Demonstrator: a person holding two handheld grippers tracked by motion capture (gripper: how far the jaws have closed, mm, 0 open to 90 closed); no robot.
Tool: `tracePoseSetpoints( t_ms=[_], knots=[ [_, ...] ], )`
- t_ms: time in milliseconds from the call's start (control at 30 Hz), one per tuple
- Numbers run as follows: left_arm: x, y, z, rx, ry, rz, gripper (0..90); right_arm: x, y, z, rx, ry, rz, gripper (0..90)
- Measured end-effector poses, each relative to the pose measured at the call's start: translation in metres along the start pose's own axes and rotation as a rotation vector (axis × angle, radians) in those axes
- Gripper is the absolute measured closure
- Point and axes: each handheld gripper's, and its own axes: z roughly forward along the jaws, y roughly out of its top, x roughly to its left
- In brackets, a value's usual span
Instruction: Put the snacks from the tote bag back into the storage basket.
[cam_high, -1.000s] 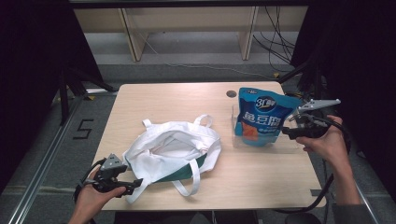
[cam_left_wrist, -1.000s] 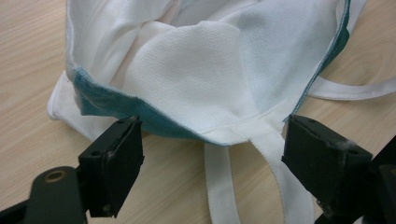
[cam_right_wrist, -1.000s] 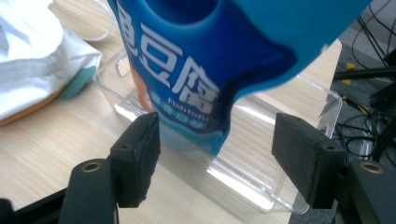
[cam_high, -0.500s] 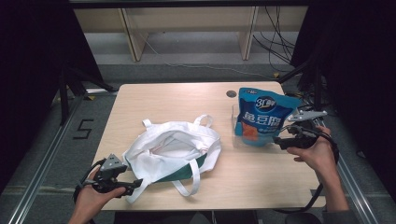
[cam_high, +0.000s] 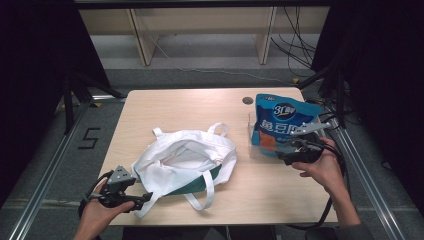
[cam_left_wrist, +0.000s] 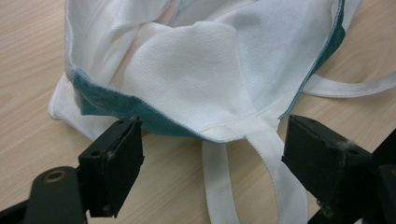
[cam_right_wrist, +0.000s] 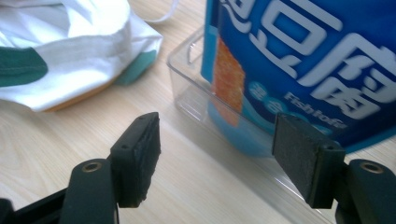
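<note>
Lower and closer to the near edge than a second ago, the right gripper (cam_high: 295, 152) now sits at the base of the clear plastic tray (cam_high: 260, 150) that holds the upright blue foil snack pouch with white lettering (cam_high: 281, 122); that tray stands near the desk's right edge, toward the far right corner. Its jaws stand wide with nothing between them, as the right gripper view shows — the pads bracket the tray's near corner (cam_right_wrist: 196, 88) without touching it. The left gripper (cam_high: 131, 196) has kept its place at the near left corner of the light wooden desk (cam_high: 175, 107), also wide open, its jaws either side of the rim and strap of the white cloth tote bag with a green lining (cam_left_wrist: 201, 79) but pressing on neither.

What could go wrong: the pouch is tall and stands loosely in a shallow tray, so a bump on the tray wall would likely tip it or slide the whole tray toward the right edge. A grip taken low on the slick foil may slip or crush the pouch. On the other side, the bag's mouth lies slack — if the left jaws close on the strap alone, the opening may sag shut when the pouch arrives.

Count: one tote bag, one pouch, one tray, two grippers, one desk.
</note>
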Motion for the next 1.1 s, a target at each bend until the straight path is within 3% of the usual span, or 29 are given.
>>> tracePoseSetpoints(
  t_ms=[33,67,100,133,167,233,267,300,400,433,467,500,533,567,600,700,733,767,833,900,933,1000,1100],
  knots=[
    [-0.002,-0.001,-0.001,-0.001,-0.006,-0.028,19.4,0.0,0.0,0.002,-0.01,0.002,-0.015,33.1],
    [0.001,0.0,-0.004,0.035,-0.006,0.007,19.4,0.0,0.0,0.003,-0.018,0.008,-0.028,32.7],
    [0.002,0.001,-0.004,0.032,-0.003,0.028,19.4,0.003,0.0,0.005,-0.049,0.014,-0.006,32.6],
    [0.001,0.001,-0.003,0.024,-0.004,0.016,19.4,0.003,0.0,0.004,-0.027,0.021,-0.036,32.6],
    [0.0,0.0,-0.002,0.037,-0.004,0.003,19.5,0.005,-0.001,0.005,-0.032,0.021,-0.025,32.6],
    [0.0,0.0,-0.001,0.04,-0.014,0.022,19.5,0.007,0.0,0.004,-0.026,0.034,-0.024,32.5],
    [-0.003,-0.001,-0.002,0.03,-0.006,0.009,19.5,0.007,0.0,0.005,-0.042,0.032,-0.032,32.5],
    [-0.001,0.0,-0.003,0.029,-0.008,0.037,19.5,0.01,0.001,0.006,-0.048,0.029,-0.018,32.5],
    [-0.001,0.0,-0.003,0.037,-0.008,0.015,19.4,0.014,0.002,0.008,-0.038,0.041,-0.037,32.3],
    [0.001,0.0,-0.003,0.037,-0.006,0.038,19.4,0.018,0.001,0.011,-0.052,0.036,-0.016,32.3],
    [0.0,0.0,-0.003,0.039,-0.007,0.031,19.5,0.018,0.002,0.011,-0.039,0.057,-0.017,32.3],
    [0.0,0.0,-0.003,0.037,-0.007,0.033,19.4,0.016,0.002,0.011,-0.026,0.053,-0.051,32.2],
    [0.0,0.0,-0.003,0.037,-0.006,0.032,19.4,0.017,0.001,0.014,-0.053,0.042,-0.048,32.2],
    [0.0,0.0,-0.004,0.035,-0.007,0.03,19.4,0.018,0.001,0.013,-0.037,0.056,-0.025,32.1],
    [0.0,0.0,-0.004,0.035,-0.006,0.031,19.5,0.017,0.002,0.012,-0.011,0.055,-0.04,32.1],
    [-0.001,0.0,-0.004,0.036,-0.005,0.02,19.5,0.019,0.0,0.015,-0.041,0.054,-0.029,32.0],
    [-0.001,0.0,-0.004,0.038,-0.004,0.025,19.4,0.02,0.0,0.016,-0.049,0.038,-0.046,31.9],
    [-0.002,-0.001,-0.004,0.019,0.0,0.019,19.4,0.02,0.001,0.012,-0.014,0.057,-0.051,31.8],
    [-0.001,-0.001,-0.004,0.022,0.001,0.028,19.5,0.024,0.002,0.012,-0.03,0.068,-0.027,31.7],
    [0.0,-0.001,-0.004,0.034,0.003,0.038,19.5,0.027,0.001,0.012,-0.053,0.08,-0.044,31.3],
    [0.0,-0.002,-0.004,0.03,-0.005,0.019,19.4,0.029,0.001,0.011,-0.048,0.096,-0.047,31.1],
    [0.001,-0.001,-0.005,0.034,-0.001,0.028,19.4,0.035,-0.001,0.013,-0.097,0.11,-0.053,31.0],
    [0.0,-0.001,-0.006,0.034,-0.003,0.027,19.4,0.044,-0.006,0.015,-0.103,0.149,-0.051,30.8]
  ],
)
